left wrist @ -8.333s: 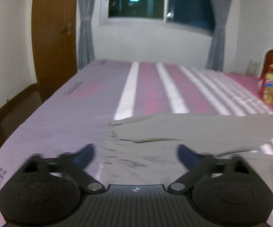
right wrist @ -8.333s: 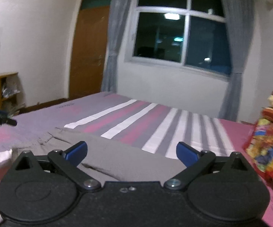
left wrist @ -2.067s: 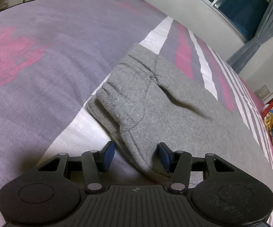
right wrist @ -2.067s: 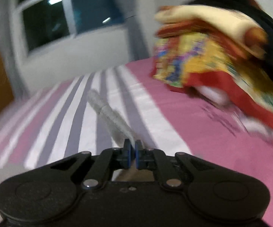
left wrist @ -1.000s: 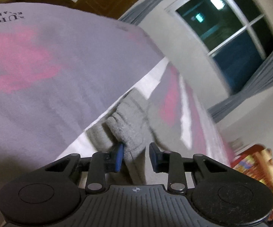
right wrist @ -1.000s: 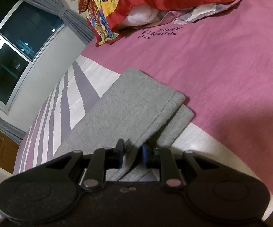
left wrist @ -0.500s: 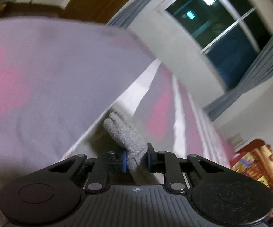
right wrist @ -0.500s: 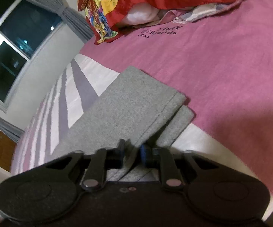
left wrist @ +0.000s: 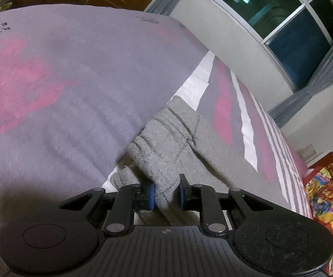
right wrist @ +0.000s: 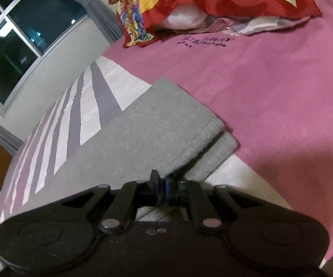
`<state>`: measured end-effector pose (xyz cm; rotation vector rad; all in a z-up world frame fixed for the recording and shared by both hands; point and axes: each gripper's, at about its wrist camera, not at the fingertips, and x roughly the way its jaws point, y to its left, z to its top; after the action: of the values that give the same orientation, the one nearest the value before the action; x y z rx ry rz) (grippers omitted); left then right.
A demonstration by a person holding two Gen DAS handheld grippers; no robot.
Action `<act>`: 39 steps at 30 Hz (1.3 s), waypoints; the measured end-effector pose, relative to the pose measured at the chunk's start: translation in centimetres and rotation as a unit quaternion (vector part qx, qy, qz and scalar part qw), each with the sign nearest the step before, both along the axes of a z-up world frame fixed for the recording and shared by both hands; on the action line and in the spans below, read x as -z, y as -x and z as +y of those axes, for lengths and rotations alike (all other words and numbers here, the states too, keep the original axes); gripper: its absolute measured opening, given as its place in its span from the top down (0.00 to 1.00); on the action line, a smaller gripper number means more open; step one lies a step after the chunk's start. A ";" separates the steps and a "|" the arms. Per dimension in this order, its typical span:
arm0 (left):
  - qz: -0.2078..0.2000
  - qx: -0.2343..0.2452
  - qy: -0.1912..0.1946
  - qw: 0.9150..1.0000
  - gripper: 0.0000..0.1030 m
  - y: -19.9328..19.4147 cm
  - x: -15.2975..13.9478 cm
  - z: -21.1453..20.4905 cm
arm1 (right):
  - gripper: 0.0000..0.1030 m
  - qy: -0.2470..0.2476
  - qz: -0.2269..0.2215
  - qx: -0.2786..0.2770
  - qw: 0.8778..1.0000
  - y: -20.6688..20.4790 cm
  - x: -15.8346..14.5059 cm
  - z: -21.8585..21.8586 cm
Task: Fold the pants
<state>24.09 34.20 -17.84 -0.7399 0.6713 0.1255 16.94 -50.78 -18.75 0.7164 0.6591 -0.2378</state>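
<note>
My left gripper [left wrist: 165,195] is clamped on the bunched waistband of the pants [left wrist: 166,147], low centre of its view, the thick wad spilling out between the blue pads. My right gripper [right wrist: 163,189] pinches the near edge of the leg ends, lower middle of its frame, jaws almost together. The pants lie along the bed [left wrist: 51,87]. I judge the risk is on the right: only the top cuff seems caught (the lower one peeks out at centre right), so lifting could leave it behind and skew the fold.
</note>
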 end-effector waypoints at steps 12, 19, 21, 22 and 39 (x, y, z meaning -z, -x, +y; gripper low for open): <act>0.009 0.002 -0.005 1.000 0.80 -1.0 -0.1 -0.7 | 0.95 -0.027 -0.023 0.013 0.999 1.5 -0.9 -0.2; 0.009 -0.006 -0.002 1.000 0.76 -0.9 -0.5 -0.8 | 0.93 -0.035 0.017 0.020 0.999 0.9 0.3 -1.4; -0.006 -0.015 -0.020 1.000 0.70 0.1 -1.8 -1.1 | 0.75 -0.005 -0.010 0.037 0.999 2.0 -1.7 -0.9; -0.014 -0.024 -0.035 0.999 0.59 0.7 -2.3 -1.3 | 0.75 0.029 -0.028 0.028 0.999 2.2 -3.0 0.0; 0.005 -0.057 -0.064 0.996 0.42 -0.6 -0.8 -0.9 | 0.58 0.065 -0.082 -0.531 0.841 -25.3 -5.5 36.6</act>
<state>24.71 33.26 -17.02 -0.6539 0.6247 0.2756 42.25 -14.23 -13.21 0.1539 0.7778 0.7957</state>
